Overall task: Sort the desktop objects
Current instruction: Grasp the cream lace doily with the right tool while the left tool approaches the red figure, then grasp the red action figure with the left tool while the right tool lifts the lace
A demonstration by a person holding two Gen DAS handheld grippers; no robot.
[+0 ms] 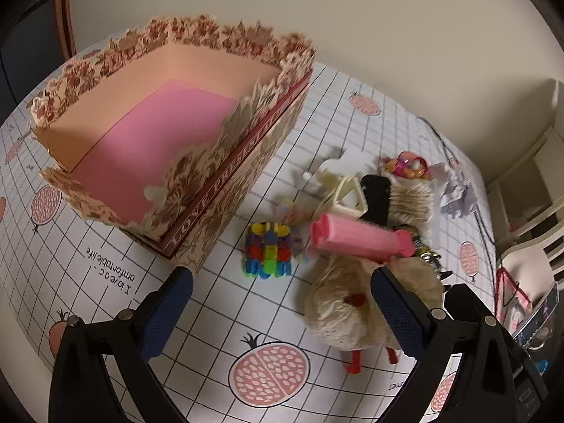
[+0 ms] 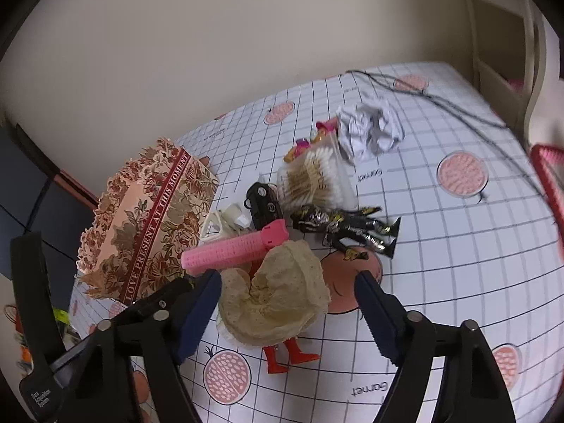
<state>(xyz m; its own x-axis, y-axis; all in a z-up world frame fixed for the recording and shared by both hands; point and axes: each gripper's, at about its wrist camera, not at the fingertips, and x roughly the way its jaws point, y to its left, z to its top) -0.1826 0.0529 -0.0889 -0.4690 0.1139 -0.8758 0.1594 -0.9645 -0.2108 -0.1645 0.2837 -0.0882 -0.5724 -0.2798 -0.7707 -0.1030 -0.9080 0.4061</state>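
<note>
Step in hand: by my reading, the person was closing in on the doll in the cream lace dress (image 2: 278, 303), the first thing to go into the floral box (image 1: 197, 162).
Right tongs (image 2: 287, 303): jaws apart, one on either side of the lace skirt, pads not seen pressing on it; nothing was held yet.
Left tongs (image 1: 282, 303): wide open and empty, hanging over bare table (image 1: 218, 310), the doll just off their right finger.
Doll: lying on the table between the right tongs' fingers, its red boots (image 2: 289, 356) poking out toward the camera.
Pink hair roller (image 2: 232, 248): just beyond the doll, touching or nearly touching the lace.
Box: beyond and to the left of both tongs, open-topped, with a pink sheet (image 1: 151, 148) on its floor.
Other clutter: a black-and-gold figure (image 2: 349, 227), a pack of cotton swabs (image 2: 315, 179) and a black key fob (image 2: 264, 206) lay further ahead; crumpled paper (image 2: 370, 127) beyond those.
How to do it well: I judged the skirt soft, so the pads should close low on the body beneath it, not on loose lace.
Risk: the roller could catch and come along; lift straight up before swinging left.
</note>
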